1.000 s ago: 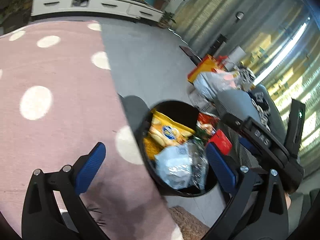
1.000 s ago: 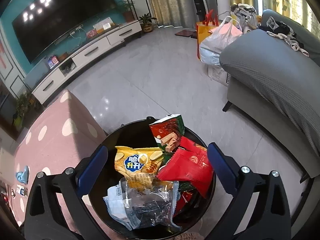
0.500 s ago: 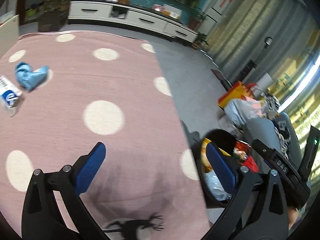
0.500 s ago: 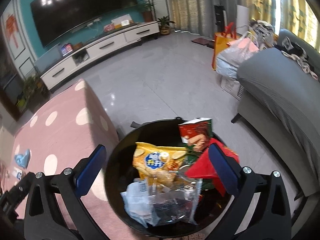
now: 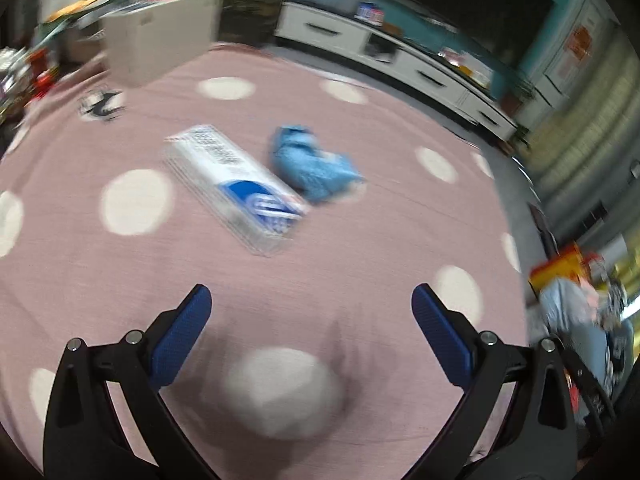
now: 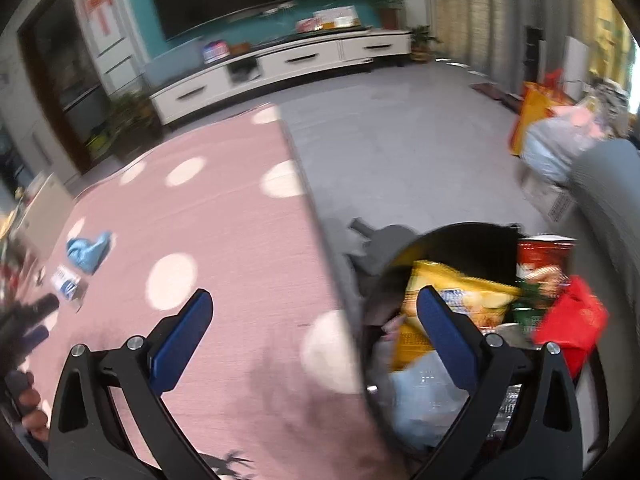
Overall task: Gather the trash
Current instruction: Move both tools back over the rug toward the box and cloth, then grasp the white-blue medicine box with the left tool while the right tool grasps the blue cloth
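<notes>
the white and blue wrapper (image 5: 236,184) lies flat on the pink dotted rug (image 5: 360,240) at centre frame in the left wrist view, with a crumpled blue cloth (image 5: 314,164) just beside it to the right; contact between the two cannot be told through the blur. the left tongs (image 5: 311,306) stand wide apart and empty at lower frame, short of the wrapper. in the right wrist view the black bin (image 6: 460,232) sits at lower right on the grey floor (image 6: 400,140) at the rug's edge, filled with a yellow snack bag (image 6: 452,284), a red packet (image 6: 572,316) and a clear plastic bag (image 6: 424,404). the right tongs (image 6: 314,308) are spread, gripping nothing, straddling the rug edge and the bin rim. a white tv cabinet (image 6: 280,68) runs along the upper frame.
</notes>
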Available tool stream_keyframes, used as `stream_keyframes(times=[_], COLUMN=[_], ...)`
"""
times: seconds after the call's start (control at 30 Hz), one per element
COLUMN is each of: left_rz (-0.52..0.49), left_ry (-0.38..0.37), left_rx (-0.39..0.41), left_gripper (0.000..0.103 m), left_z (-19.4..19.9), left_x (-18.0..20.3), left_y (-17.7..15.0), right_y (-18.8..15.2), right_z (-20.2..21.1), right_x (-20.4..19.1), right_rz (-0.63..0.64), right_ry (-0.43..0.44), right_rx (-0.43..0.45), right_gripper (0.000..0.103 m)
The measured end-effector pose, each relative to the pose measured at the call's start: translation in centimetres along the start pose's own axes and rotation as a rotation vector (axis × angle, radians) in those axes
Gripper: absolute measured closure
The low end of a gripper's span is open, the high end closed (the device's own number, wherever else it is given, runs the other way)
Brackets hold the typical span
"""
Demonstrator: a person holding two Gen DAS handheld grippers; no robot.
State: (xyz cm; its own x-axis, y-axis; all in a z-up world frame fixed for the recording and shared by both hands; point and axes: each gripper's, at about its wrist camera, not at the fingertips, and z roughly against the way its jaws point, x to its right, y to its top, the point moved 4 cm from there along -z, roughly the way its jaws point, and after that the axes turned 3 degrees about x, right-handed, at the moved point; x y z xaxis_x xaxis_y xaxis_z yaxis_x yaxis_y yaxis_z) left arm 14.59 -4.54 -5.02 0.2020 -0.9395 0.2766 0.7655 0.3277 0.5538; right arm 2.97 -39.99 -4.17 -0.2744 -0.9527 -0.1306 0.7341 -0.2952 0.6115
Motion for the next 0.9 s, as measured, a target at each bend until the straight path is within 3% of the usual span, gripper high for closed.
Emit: stream_keyframes(times=[0.13, 0.27, 0.43, 0.53, 0.67, 0.9], left_rz=[0.082, 0.124, 0.125, 0.142, 0.147, 0.14], left_ry=[0.036, 0.045, 0.019, 0.005, -0.001, 0.008], left_rx=[-0.031, -0.06, -0.099, -0.105, -0.102, -0.108], left_gripper=[0.003, 0.003, 0.003, 0.003, 0.003, 0.003], left_z=[-0.7, -1.8, -3.3, -3.7, -4.5, -4.6], left_x=[-5.5, -8.7, -10.2, -10.8, -10.4, -10.2], left_y=[1.5, 2.8, 4.0, 4.6, 5.7, 6.7], right_y=[-0.4, -0.2, 0.8, 1.9, 2.7, 2.5], right_z=[-2.1, -4.2, -6.5, -8.4, -11.3, -14.9], right_x=[-3.4, -8.9, -16.6, -21.4, -26.7, -32.0], right_rz=[0.029, 0.1, 0.199, 0.206, 0.218, 0.214], right_ry=[0.055, 0.11, 0.165, 0.239, 0.294, 0.345], right_rx=[-0.061, -0.109, -0.133, -0.167, -0.23, -0.311], right_gripper=[0.003, 0.003, 0.012, 0.025, 0.033, 0.034])
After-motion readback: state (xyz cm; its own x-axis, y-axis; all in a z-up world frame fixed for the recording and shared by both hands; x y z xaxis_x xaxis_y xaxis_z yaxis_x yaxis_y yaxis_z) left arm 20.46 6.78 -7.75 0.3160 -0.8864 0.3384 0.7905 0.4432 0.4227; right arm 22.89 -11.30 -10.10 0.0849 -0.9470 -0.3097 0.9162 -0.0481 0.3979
